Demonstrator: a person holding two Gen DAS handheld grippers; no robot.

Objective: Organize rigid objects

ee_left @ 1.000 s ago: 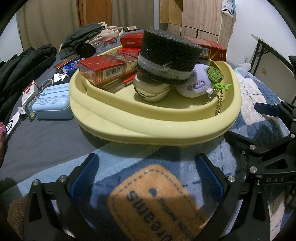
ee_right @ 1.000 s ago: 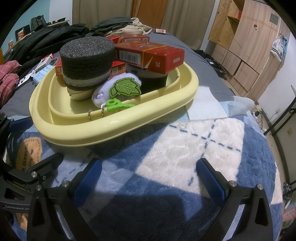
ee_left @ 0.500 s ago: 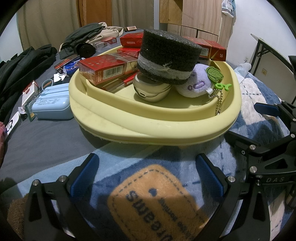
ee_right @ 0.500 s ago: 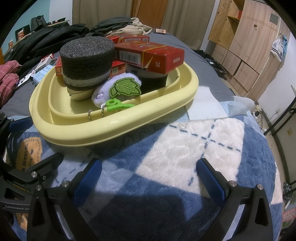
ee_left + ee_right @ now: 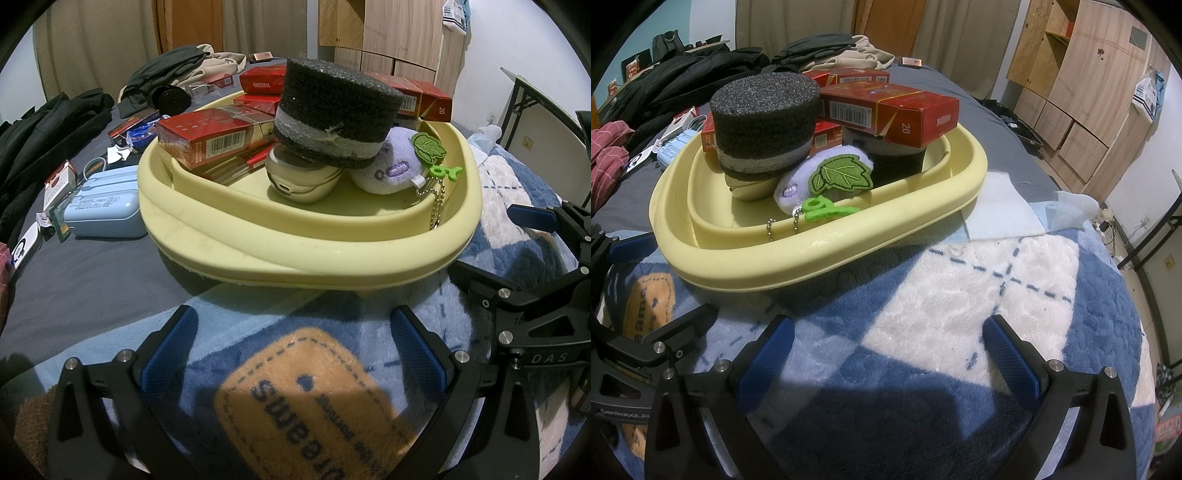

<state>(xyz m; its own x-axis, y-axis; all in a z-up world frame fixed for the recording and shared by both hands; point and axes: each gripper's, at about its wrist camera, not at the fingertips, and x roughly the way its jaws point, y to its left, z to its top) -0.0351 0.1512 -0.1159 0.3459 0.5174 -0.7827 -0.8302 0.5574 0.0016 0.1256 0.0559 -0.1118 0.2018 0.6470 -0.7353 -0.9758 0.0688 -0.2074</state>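
A pale yellow basin (image 5: 306, 247) (image 5: 827, 251) rests on a blue and white blanket on a bed. Inside it lie red cartons (image 5: 210, 138) (image 5: 897, 110), a dark foam cylinder (image 5: 336, 110) (image 5: 764, 118) on a cream round case (image 5: 299, 181), and a purple plush keychain (image 5: 391, 173) (image 5: 812, 177) with a green leaf. My left gripper (image 5: 293, 341) is open just short of the basin's near rim, nothing between its blue pads. My right gripper (image 5: 886, 347) is open over the blanket, near the basin's right side.
A light blue case (image 5: 101, 210), small boxes and cards lie on the grey sheet left of the basin. Dark clothes (image 5: 44, 133) pile up at the far left. A white cloth (image 5: 1001, 206) and tissue lie right of the basin. Wooden cabinets (image 5: 1082, 96) stand behind.
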